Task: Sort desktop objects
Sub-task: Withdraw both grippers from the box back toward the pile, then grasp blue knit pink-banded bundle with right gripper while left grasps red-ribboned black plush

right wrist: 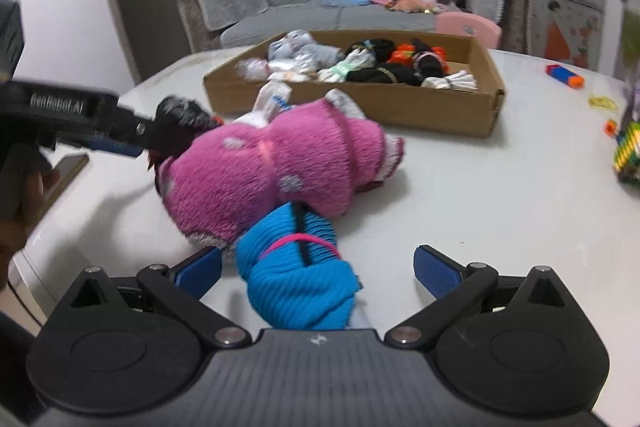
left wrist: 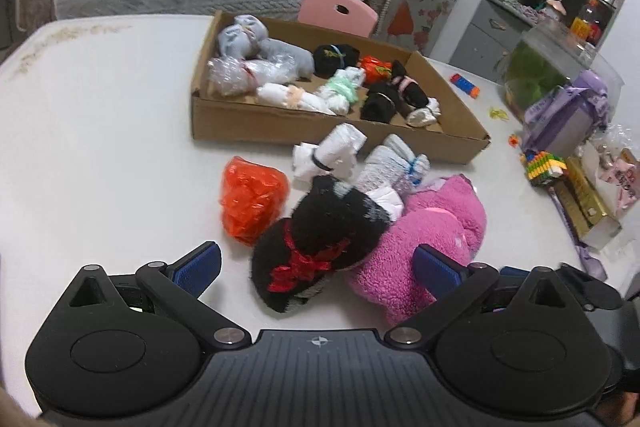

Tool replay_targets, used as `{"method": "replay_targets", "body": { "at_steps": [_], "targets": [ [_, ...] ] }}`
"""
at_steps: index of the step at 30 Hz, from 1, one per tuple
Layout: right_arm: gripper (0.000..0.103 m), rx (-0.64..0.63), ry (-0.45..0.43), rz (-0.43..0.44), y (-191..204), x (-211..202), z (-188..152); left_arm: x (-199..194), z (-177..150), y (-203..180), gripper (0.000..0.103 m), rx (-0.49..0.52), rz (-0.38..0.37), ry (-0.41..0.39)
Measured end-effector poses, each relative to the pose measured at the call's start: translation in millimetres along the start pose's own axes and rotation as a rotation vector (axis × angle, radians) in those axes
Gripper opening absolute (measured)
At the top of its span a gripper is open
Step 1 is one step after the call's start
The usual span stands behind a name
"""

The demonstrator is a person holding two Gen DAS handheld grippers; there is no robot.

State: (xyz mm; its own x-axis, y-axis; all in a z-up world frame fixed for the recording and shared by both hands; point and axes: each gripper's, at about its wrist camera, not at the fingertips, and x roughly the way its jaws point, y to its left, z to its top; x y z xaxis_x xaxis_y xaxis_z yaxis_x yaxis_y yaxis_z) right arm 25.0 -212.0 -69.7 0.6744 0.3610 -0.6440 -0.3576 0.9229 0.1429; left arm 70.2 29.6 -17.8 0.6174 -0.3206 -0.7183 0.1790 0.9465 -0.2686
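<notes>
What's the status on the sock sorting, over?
Left gripper open around black bundle. Right gripper open around blue bundle. Pink fuzzy bundle crowds both. Cardboard box ahead.

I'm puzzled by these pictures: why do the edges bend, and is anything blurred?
Left wrist view: fisheye bends the table edge; the sock bundles are sharp. Right wrist view: dark rounded corners, bowed walls, the pink bundle and the left gripper slightly smeared, soft shadows beneath.

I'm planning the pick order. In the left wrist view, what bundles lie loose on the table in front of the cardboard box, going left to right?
Crinkly orange plastic bundle → black fuzzy sock roll tied with red ribbon → fluffy pink sock bundle.
</notes>
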Motion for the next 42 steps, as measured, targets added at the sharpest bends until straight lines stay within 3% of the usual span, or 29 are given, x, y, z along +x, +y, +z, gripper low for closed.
{"method": "replay_targets", "body": {
  "at_steps": [8, 12, 18, 21, 23, 24, 28, 31, 33, 38, 42],
  "targets": [
    [0.069, -0.106, 0.026, -0.001, 3.0, 0.5, -3.3, 8.2, -4.0, 1.0, 0.099, -0.052, -0.09, 0.031],
    [0.054, -0.096, 0.023, 0.018, -5.0, -5.2, -4.3, 7.9, -3.7, -7.1, 0.096, -0.021, -0.09, 0.018],
    [0.054, -0.074, 0.017, 0.026, -13.9, -7.6, -3.9, 8.1, -1.5, -10.1, 0.095, 0.108, 0.06, -0.016],
    [0.055, -0.071, 0.016, 0.032, -14.3, -7.4, -3.4, 17.7, -3.4, -2.0, 0.088, 0.103, 0.016, 0.032],
    [0.055, -0.077, 0.018, 0.031, -13.6, -6.6, -2.3, 23.2, -4.4, -0.7, 0.072, 0.093, -0.026, 0.067],
    [0.055, -0.082, 0.018, 0.028, -13.2, -6.4, -2.1, 26.2, -5.4, -2.6, 0.071, 0.099, -0.035, 0.08],
    [0.055, -0.09, 0.019, 0.026, -14.0, -6.2, -2.0, 30.4, -5.8, -12.2, 0.074, 0.137, -0.002, 0.072],
    [0.057, -0.092, 0.02, 0.026, -17.0, -5.4, -1.1, 32.5, -0.8, -11.0, 0.092, 0.134, 0.053, 0.044],
    [0.058, -0.101, 0.023, 0.028, -17.7, -4.7, -0.4, 35.4, 1.9, -9.8, 0.092, 0.14, 0.059, 0.035],
    [0.058, -0.11, 0.028, 0.033, -17.5, -4.0, 0.8, 43.8, 4.7, -13.7, 0.074, 0.14, 0.016, 0.064],
    [0.049, -0.101, 0.027, 0.031, -19.2, -6.2, 0.2, 45.0, 3.5, -23.4, 0.062, 0.18, 0.023, 0.06]
  ]
}}
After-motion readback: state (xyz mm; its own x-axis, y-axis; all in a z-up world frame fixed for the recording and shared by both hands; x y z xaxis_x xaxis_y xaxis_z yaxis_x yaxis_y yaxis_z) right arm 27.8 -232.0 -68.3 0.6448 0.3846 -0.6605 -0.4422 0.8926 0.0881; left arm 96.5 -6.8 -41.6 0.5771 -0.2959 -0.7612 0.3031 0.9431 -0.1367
